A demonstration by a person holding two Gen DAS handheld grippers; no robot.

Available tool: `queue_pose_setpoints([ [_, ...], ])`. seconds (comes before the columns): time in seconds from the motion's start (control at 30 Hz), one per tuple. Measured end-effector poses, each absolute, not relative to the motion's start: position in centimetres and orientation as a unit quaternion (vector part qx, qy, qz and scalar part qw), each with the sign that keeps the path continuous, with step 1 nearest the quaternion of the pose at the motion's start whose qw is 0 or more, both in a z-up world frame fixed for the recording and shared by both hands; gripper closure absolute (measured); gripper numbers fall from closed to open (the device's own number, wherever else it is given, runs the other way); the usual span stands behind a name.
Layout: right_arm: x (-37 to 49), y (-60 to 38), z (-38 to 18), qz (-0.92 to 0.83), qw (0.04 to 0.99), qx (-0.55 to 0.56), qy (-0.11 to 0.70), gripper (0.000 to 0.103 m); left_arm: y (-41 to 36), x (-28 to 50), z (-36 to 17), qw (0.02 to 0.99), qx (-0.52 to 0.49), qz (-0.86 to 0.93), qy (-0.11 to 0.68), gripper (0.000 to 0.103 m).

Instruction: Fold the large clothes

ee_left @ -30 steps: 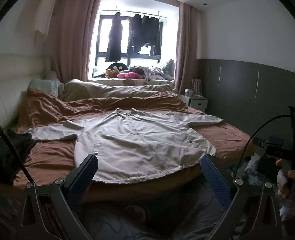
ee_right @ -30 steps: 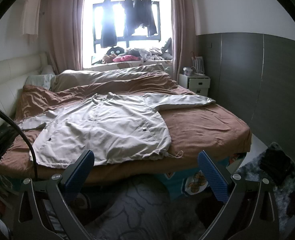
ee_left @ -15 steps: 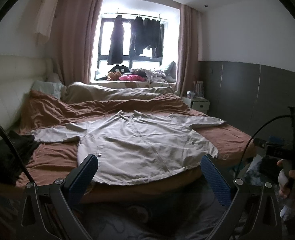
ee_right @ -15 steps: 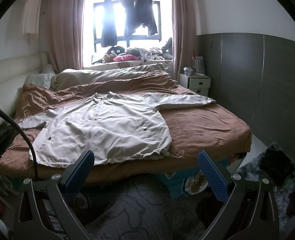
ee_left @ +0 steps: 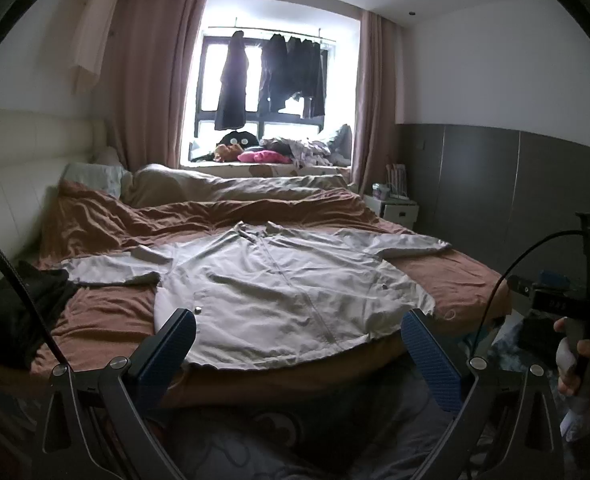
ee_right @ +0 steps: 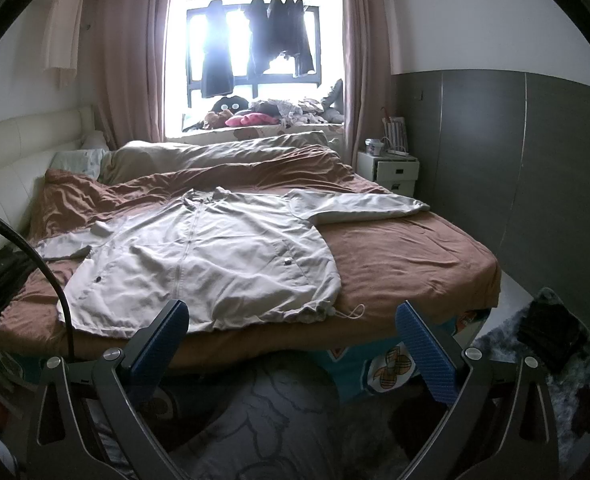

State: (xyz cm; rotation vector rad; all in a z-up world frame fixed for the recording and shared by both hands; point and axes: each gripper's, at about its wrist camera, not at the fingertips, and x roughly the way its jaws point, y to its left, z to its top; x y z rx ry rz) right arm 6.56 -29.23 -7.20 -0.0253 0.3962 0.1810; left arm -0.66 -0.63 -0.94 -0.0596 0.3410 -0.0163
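Observation:
A pale grey zip jacket (ee_left: 279,288) (ee_right: 207,256) lies spread flat, front up, on the brown bed (ee_left: 447,280) (ee_right: 399,256), both sleeves stretched out sideways and its hem toward me. My left gripper (ee_left: 299,332) hangs open in front of the bed's near edge, short of the hem, holding nothing. My right gripper (ee_right: 291,320) is open too, just before the hem's right part and its drawstring (ee_right: 351,312). In the left wrist view a hand (ee_left: 575,364) holds the right gripper's handle at the far right.
A dark garment (ee_left: 11,312) lies on the bed's left side. A rumpled duvet (ee_right: 223,152) and pillows fill the far half. A white nightstand (ee_right: 395,168) stands by the grey wall. Clothes hang at the window (ee_left: 271,76). A patterned rug (ee_right: 255,420) covers the floor below.
Both views have shifted slightly; the left gripper's view has tilted so the jacket sits a little lower and nearer. Both grippers stay open. The jacket has not moved.

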Motion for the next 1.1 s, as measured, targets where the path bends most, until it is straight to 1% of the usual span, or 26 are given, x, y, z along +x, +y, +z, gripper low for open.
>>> queue_pose_setpoints([
  [1.1, 8.0, -28.4, -7.7, 0.097, 0.976, -0.005, 0.197, 0.000, -0.2, -0.2, -1.0, 0.984, -0.039, -0.010, 0.173, 0.000],
])
